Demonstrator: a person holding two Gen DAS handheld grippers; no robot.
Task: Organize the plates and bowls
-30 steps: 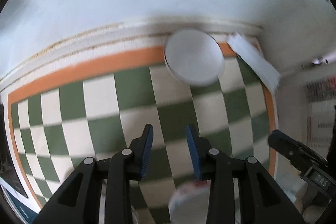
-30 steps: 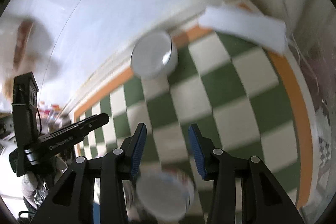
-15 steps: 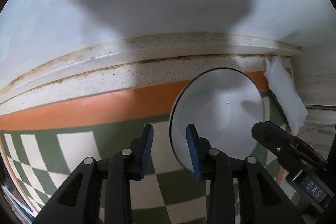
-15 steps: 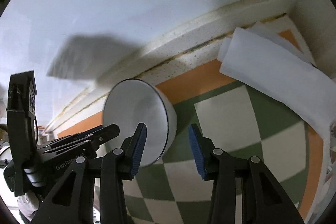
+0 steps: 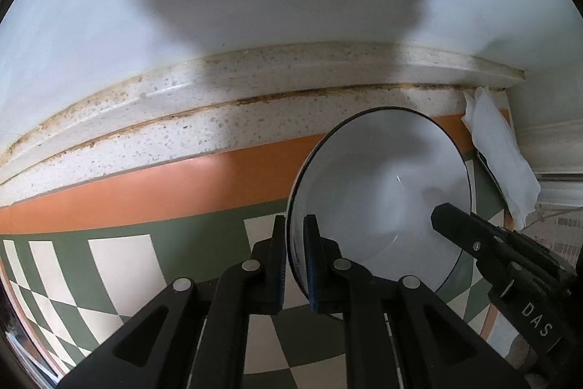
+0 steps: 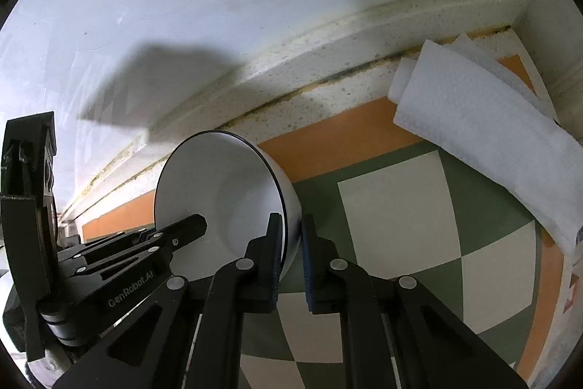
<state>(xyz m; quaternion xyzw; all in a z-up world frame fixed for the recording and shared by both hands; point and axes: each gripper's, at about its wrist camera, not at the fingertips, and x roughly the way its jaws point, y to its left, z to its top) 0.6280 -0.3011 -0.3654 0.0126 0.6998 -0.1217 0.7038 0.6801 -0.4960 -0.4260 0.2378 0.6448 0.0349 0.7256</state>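
Two hand-held grippers are clamped on one white bowl (image 5: 379,192), each on an opposite side of its dark-edged rim. The left hand-held gripper (image 5: 294,254) has just been closing, and the bowl's near-left wall is pinched between its blue pads. The right hand-held gripper (image 6: 290,250) has likewise just been closing and is pressed onto the bowl's right-hand wall, one finger inside and one outside. The bowl is seen over the green-and-cream checked cloth (image 6: 393,206) with an orange border that covers the tabletop, near the speckled ledge (image 5: 255,119) below the white wall. A folded white paper towel (image 6: 484,123) is lying at the cloth's far right corner, apart from the bowl.
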